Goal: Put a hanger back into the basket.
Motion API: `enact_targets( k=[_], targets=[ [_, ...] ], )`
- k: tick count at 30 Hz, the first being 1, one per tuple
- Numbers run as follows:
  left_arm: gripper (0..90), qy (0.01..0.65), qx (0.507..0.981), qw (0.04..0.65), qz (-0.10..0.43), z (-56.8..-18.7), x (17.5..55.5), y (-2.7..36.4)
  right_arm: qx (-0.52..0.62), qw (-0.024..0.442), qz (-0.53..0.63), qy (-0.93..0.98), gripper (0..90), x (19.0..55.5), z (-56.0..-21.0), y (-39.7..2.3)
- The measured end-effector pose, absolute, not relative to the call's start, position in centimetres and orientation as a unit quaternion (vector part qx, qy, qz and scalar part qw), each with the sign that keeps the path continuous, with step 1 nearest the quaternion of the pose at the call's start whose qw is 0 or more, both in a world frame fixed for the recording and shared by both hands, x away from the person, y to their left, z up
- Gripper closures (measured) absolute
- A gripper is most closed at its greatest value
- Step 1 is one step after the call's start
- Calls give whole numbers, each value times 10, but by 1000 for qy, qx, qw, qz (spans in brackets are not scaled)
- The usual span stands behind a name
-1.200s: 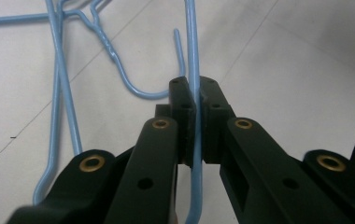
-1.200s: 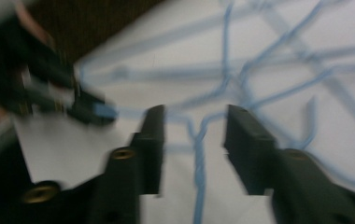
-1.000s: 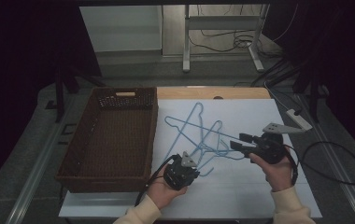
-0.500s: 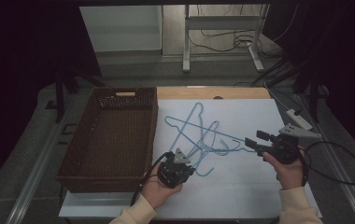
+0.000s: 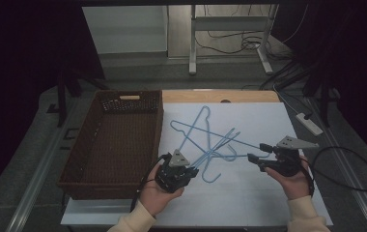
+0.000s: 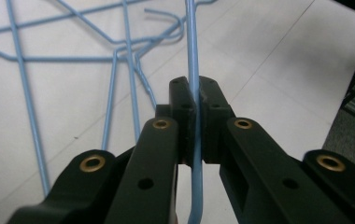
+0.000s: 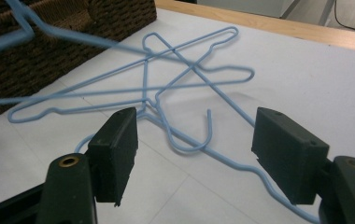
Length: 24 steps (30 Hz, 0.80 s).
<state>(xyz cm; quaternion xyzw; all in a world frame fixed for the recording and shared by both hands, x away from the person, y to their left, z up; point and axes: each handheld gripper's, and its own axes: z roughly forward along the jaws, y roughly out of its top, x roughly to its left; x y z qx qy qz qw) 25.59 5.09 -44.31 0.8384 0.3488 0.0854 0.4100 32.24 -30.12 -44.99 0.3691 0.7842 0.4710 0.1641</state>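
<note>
Several light-blue wire hangers (image 5: 205,137) lie tangled on the white table top. My left gripper (image 5: 192,169) sits at their near left corner, shut on one hanger's wire (image 6: 192,46), which runs straight up between the pads. That hanger (image 7: 49,30) hangs blurred above the table beside the basket. My right gripper (image 5: 257,151) is at the pile's right end, level and pointing left; its jaws have just been opening and stand wide. Nothing is pressed between its fingers (image 7: 117,140). Below the gap a hanger hook (image 7: 199,137) lies on the table.
A brown wicker basket (image 5: 91,130) with nothing in it stands along the table's left side, close to my left hand. The table's wooden far edge (image 5: 249,95) lies behind the hangers. The right gripper's cable (image 5: 350,188) loops off the right side. A power strip (image 5: 309,123) lies on the floor.
My right gripper has drawn back to the right, off the hangers, and its jaws stand wider. My left gripper has shifted slightly left and up, still closed on its hanger.
</note>
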Motion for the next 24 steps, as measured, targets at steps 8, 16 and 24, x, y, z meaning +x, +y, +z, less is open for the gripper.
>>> enact_targets(
  k=[8,16,24],
  targets=[
    [866,334,828,441,96,-410,254,65,374,182,467,780,307,314,-461,-306],
    [866,335,809,465,128,-375,262,95,377,181,458,785,293,315,-466,-309],
    [866,363,784,484,140,-358,280,142,371,178,457,789,281,315,-468,-306]
  ],
)
